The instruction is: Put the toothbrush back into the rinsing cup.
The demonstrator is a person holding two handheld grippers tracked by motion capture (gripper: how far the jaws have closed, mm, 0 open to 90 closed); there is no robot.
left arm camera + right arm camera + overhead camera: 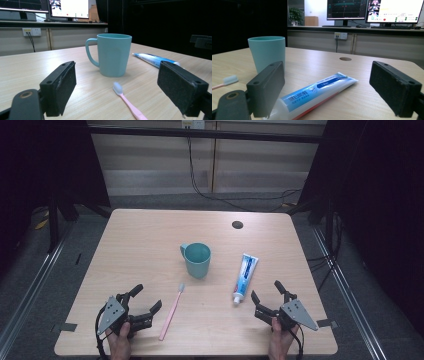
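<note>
High view: 2 grippers, left (pixel 146 298) & right (pixel 266 290), jaws apart, empty.

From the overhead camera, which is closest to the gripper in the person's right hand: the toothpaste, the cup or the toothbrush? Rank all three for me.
Measured from the right gripper in the high view:
1. Toothpaste tube: lying just ahead of it, cap end nearest its jaws.
2. Cup: mid-table, farther forward and to its left.
3. Pink toothbrush: farthest left, beside the left gripper.

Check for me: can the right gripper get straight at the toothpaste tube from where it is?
Probably yes. The right gripper is open, the toothpaste tube lies just ahead between its jaws, and nothing sits between them.
</note>
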